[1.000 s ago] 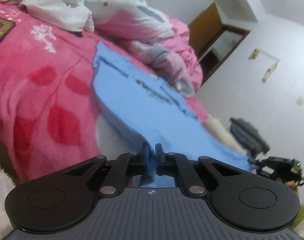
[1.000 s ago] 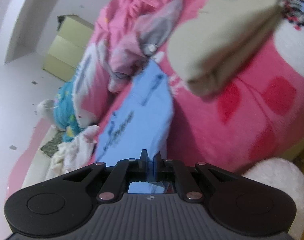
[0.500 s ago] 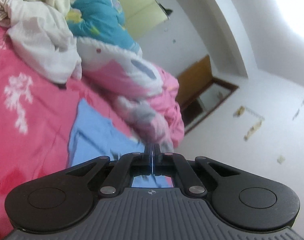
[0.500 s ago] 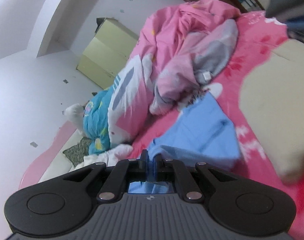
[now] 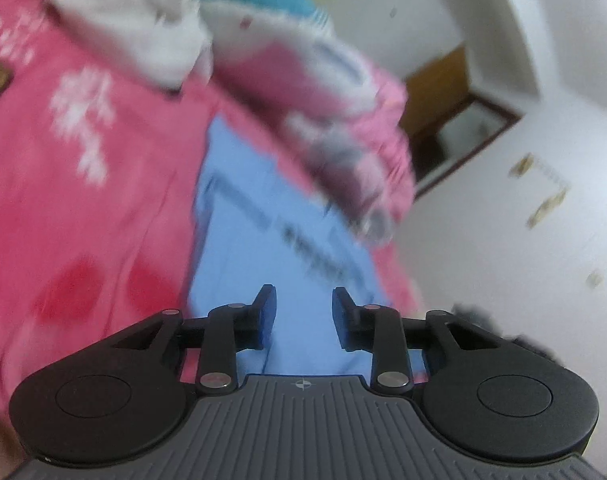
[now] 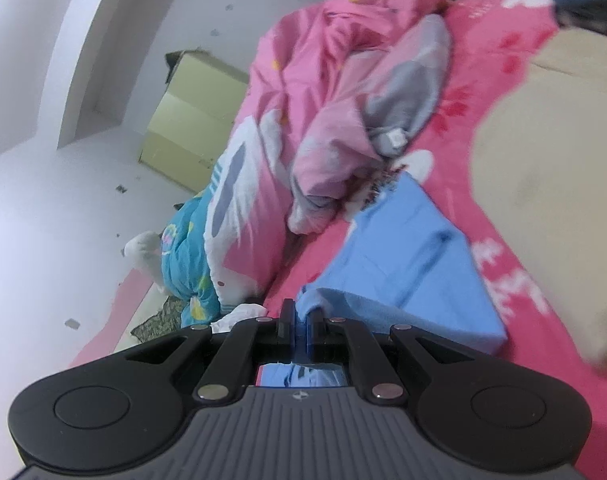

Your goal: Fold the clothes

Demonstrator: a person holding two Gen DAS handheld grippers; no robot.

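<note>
Looking through the left wrist view, I see my left tongs (image 5: 302, 312) parted, having just been opening, nothing pinched between them, with the blue shirt (image 5: 263, 240) lying blurred beyond on the pink bedspread (image 5: 83, 200). Only the right wrist view shows my right tongs (image 6: 299, 326) clamped on a bunched edge of the shirt (image 6: 403, 264), plus a beige folded cloth (image 6: 543, 180) beside it. That shirt lies folded over, flat, near the crumpled pink quilt (image 6: 343, 100).
</note>
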